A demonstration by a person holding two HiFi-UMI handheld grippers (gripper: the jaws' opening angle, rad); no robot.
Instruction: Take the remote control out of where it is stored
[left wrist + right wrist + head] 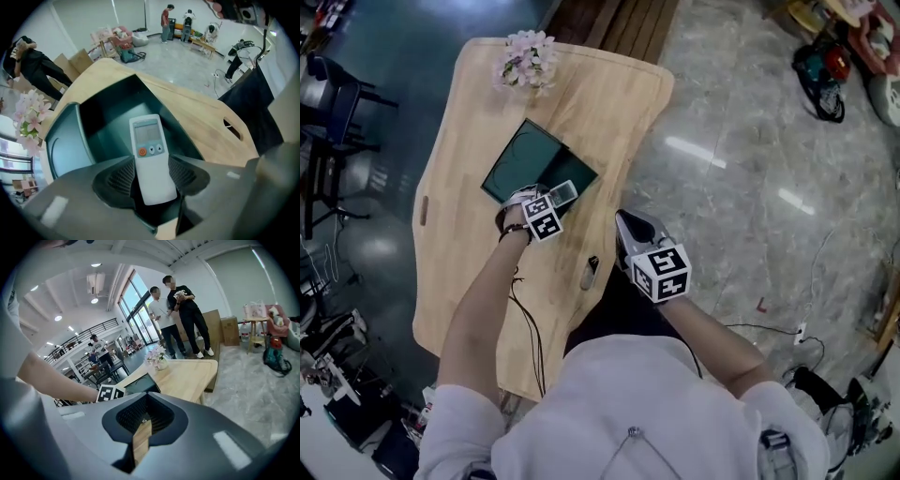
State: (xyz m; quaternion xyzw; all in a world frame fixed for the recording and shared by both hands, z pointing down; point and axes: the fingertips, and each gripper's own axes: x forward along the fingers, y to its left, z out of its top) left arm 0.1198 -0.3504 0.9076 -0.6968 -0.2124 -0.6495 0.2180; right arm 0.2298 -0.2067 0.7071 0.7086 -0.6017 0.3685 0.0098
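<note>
The white remote control (150,157), with a small screen and an orange button, sits between the pads of my left gripper (151,174), which is shut on its lower half. It is held over the open dark green box (117,110), whose lid (65,145) lies to the left. In the head view the left gripper (549,200) holds the remote (565,192) at the box's (534,161) near right corner. My right gripper (625,223) hovers off the table's right edge, shut with nothing in it (143,420).
The light wooden table (469,253) has handle slots (589,273) near its edges. A vase of pink flowers (525,61) stands at the far end. Two people (180,317) stand beyond the table. Bags and clutter (825,66) lie on the tiled floor at right.
</note>
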